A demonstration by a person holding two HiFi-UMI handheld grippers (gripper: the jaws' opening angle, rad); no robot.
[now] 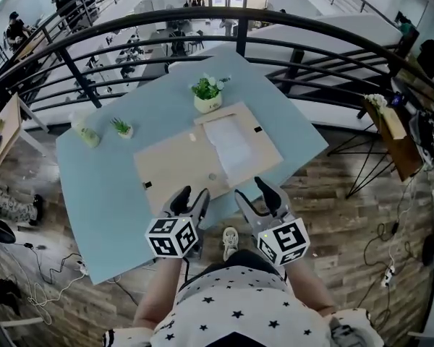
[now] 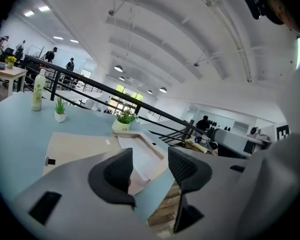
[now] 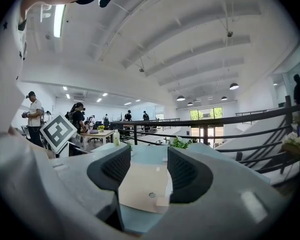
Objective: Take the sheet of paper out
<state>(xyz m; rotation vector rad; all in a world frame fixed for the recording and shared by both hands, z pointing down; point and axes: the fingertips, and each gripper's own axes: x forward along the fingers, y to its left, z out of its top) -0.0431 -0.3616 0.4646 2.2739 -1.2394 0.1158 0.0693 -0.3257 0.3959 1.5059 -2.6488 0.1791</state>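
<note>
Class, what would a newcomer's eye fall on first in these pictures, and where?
A white sheet of paper lies in an opened beige frame, mid-table. At the near edge of the blue table hover the left gripper and right gripper, both open and empty.

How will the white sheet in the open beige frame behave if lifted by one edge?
The sheet of paper looks thin and lies flat, so it would probably droop, floppy and very light. Lying flush inside the beige frame, its edge may be hard to catch, and a push would likely slide or crease it.
</note>
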